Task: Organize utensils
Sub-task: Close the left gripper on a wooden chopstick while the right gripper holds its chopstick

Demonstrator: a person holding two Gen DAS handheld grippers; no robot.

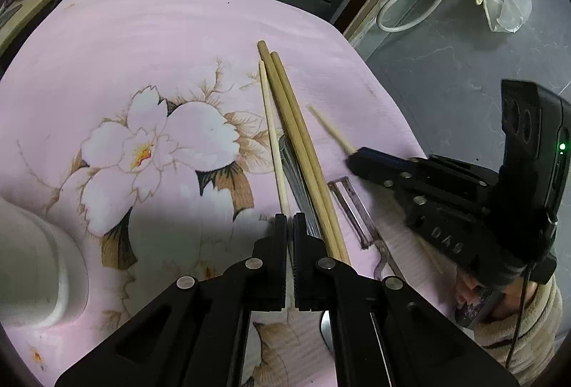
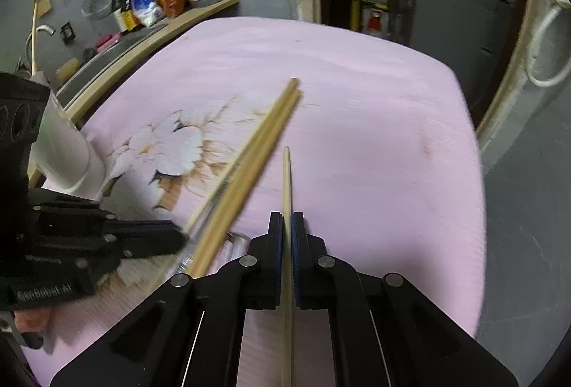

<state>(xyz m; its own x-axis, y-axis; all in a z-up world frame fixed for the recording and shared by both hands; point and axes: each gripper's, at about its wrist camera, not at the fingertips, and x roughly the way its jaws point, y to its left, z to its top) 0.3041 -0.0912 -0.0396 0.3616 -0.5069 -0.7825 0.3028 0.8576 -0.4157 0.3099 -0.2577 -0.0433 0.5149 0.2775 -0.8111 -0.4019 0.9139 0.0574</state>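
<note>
**Both tongs clamped, 1 pale chopstick each**

My left gripper [image 1: 289, 219] is closed on a thin pale chopstick [image 1: 273, 137], which runs forward from between the pads and lies along the pink flowered cloth [image 1: 142, 41]. My right gripper [image 2: 287, 219] is likewise pinched shut on a second pale chopstick [image 2: 286, 180]; in the left wrist view it sticks out past the right gripper's tips, and it appears lifted off the cloth, though I cannot be sure.

Just beside my left stick lie 2 darker, thicker wooden chopsticks [image 1: 296, 137], touching side by side, with a metal utensil handle [image 1: 299, 187] tucked between them and my stick. A metal peeler [image 1: 351, 212] lies near them on the right. A white cup [image 1: 39, 273] stands at the cloth's left edge, probably where the utensils belong.

I judge these sticks light, stiff and smooth. Round and thin, they will want to roll or swivel between flat pads, so a hold near the middle should keep them from tipping. Mine sit closer to one end, so the long free end could swing. The peeler and the metal handle will be heavier and more slippery; I would take them across the handle's flat width.
</note>
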